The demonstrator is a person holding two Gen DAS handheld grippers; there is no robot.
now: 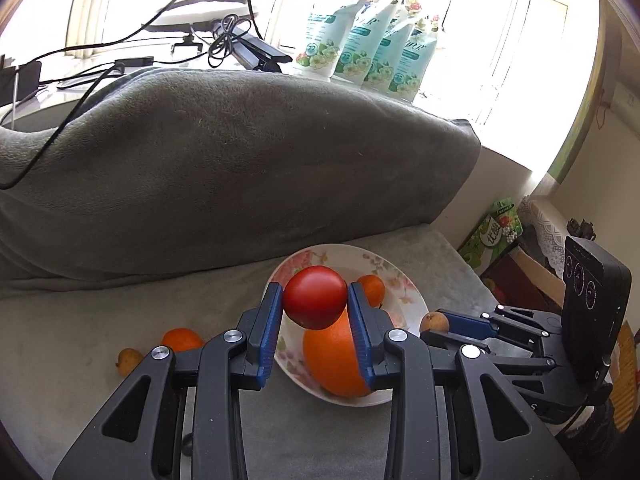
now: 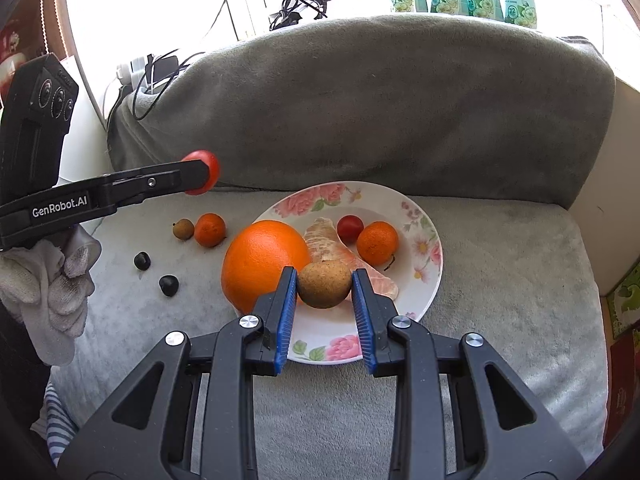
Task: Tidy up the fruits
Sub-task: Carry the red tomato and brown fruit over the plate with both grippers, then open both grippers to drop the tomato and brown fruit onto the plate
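While the left gripper [image 1: 315, 300] clamps a red tomato [image 1: 315, 297] in the air above the floral plate [image 2: 430, 276], the right gripper [image 2: 324, 285] grasps a brown longan [image 2: 325, 284] over the plate beside the large orange [image 2: 264, 262].

Daylight poured in from the windows [image 1: 168, 4] behind the grey cushion [image 1: 240, 168], so strong that the panes burned out to plain white in both views. The pouches [image 1: 368, 40] on the sill stood half washed out by that glare. The cushion's near face lay in dull shade, and the plate [image 2: 424, 280] threw only a soft shadow on the grey cover [image 2: 520, 280] (no hard edges anywhere). Both pictures bent strongly toward the edges, with dark rounded corners from the fisheye lens. The middle stayed sharp; the far left margin of the right wrist view was dim and smeared.
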